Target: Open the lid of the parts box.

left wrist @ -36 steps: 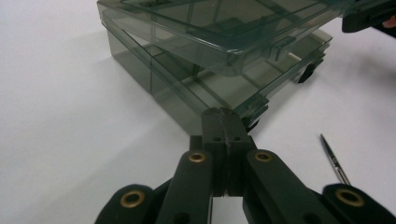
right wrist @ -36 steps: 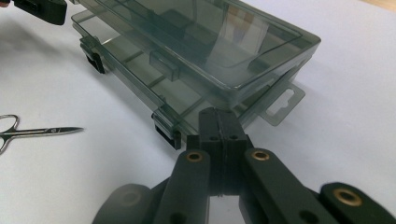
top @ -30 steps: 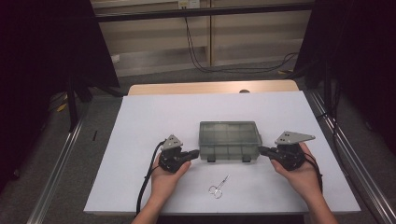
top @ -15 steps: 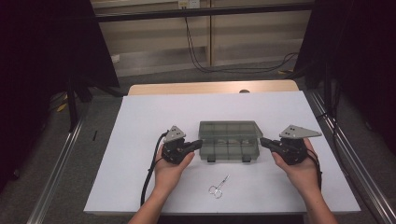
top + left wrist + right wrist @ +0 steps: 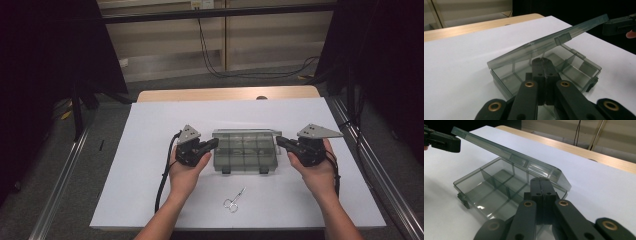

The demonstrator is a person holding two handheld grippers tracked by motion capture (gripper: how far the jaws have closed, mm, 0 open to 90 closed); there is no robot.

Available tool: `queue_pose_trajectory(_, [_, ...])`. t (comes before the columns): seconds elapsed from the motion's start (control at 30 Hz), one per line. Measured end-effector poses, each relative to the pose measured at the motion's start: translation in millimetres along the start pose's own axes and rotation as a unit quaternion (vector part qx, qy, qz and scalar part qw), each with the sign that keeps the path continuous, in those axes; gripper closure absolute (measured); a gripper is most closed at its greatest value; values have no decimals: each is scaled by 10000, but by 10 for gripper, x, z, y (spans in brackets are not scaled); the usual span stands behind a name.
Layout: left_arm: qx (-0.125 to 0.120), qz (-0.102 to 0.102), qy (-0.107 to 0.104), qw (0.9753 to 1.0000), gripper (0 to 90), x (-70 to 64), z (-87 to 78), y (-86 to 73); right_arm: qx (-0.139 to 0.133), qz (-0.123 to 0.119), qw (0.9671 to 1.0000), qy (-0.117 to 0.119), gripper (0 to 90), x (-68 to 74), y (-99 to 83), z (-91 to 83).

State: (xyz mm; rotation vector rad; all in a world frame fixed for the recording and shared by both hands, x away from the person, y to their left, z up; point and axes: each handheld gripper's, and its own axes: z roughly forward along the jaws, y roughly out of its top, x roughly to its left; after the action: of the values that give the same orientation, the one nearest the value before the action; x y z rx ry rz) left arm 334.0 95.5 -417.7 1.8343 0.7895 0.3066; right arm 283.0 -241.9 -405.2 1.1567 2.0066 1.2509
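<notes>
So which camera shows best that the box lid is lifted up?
The left gripper view: the lid slants up off the box there. The right gripper view shows that too. From the high view it looks nearly flat.

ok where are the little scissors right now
In the high view the scissors lie on the white table near its front edge, just in front of the clear box.

Lab bench (image 5: 150, 150), dark curtains (image 5: 45, 75), cables (image 5: 215, 55)
</notes>
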Motion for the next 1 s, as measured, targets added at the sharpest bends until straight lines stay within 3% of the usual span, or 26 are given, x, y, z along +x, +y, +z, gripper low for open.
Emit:
queue_pose_trajectory(0.27, [-171,-129,151,9997,900,57,36,76,-65,82,9999,-28,900,-50,120,55])
queue_pose_trajectory(0.6, [-369,-58,235,9990,900,79,82,210,-184,263,9995,-61,900,-107,237,134])
queue_pose_trajectory(0.73, [-404,0,317,9987,900,88,98,259,-167,94,9995,-245,900,-93,288,175])
queue_pose_trajectory(0.87, [-452,-1,327,9984,900,111,97,282,-150,9,9995,-268,900,-96,324,219])
queue_pose_trajectory(1.0, [-475,88,181,9987,893,140,53,252,-170,15,9995,-279,900,-102,357,235])
